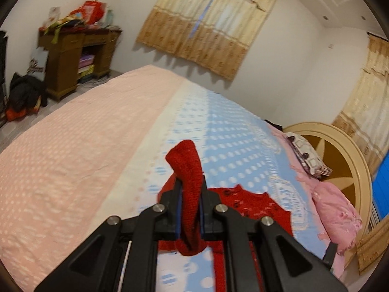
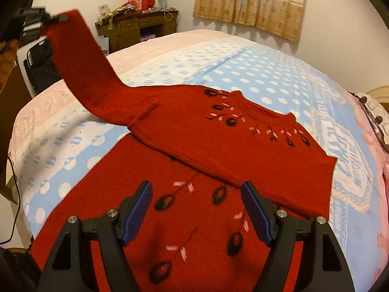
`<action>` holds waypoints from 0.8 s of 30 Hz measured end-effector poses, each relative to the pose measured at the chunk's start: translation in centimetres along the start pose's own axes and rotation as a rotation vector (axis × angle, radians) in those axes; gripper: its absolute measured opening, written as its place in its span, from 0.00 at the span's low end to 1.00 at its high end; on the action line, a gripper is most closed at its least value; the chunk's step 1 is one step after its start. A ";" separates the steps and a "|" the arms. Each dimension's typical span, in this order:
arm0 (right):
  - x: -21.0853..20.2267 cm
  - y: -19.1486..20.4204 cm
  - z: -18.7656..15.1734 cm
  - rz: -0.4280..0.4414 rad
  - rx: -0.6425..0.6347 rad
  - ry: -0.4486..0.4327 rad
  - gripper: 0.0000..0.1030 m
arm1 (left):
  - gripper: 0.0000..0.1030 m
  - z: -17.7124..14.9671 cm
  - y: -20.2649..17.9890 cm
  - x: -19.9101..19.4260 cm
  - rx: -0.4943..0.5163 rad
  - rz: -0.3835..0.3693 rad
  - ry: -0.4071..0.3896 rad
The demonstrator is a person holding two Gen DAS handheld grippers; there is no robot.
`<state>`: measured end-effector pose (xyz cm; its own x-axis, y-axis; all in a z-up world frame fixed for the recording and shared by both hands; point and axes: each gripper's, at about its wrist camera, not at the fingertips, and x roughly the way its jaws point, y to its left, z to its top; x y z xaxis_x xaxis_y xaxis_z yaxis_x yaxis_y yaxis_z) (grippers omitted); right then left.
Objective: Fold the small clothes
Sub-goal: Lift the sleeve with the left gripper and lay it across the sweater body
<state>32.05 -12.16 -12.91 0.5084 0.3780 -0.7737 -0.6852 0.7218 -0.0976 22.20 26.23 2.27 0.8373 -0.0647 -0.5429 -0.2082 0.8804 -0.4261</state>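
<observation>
Red knitted sweater [image 2: 218, 150] spread on the dotted blue-and-pink bedspread [image 2: 243, 73], upper part folded over the body, one sleeve [image 1: 189, 170] lifted off the bed. Sleeve cuff pinched tight between the pads of the left gripper [image 1: 190, 194], raised high at left. Right gripper [image 2: 197, 209] poised above the sweater's body, jaws wide, gripping nothing.

Your left gripper [image 1: 190, 209] hid most of the sweater [image 1: 255, 203] in the left wrist view; the frame's bottom edge cut off its arms. In the right wrist view the sweater's near hem ran behind your right gripper [image 2: 197, 211] and off the bottom edge. The embroidery [image 2: 220, 194] there was blurred. The clutter on the desk [image 2: 136, 28] was too small to identify.
</observation>
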 end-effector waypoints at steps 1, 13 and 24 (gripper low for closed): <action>-0.2 -0.3 -0.4 0.002 0.008 0.001 0.74 | 0.11 0.2 -0.9 0.2 0.013 -0.010 0.000; -1.1 -2.2 -4.3 0.022 0.051 -0.007 0.74 | 0.11 2.6 -10.2 2.2 0.115 -0.084 -0.016; -0.9 -4.0 -7.4 0.042 0.111 -0.007 0.74 | 0.11 1.1 -20.0 6.6 0.211 -0.159 0.036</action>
<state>30.52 -19.68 -16.42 0.4843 0.4129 -0.7713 -0.6443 0.7647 0.0048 32.44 8.76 8.04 0.8319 -0.2237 -0.5079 0.0382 0.9361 -0.3497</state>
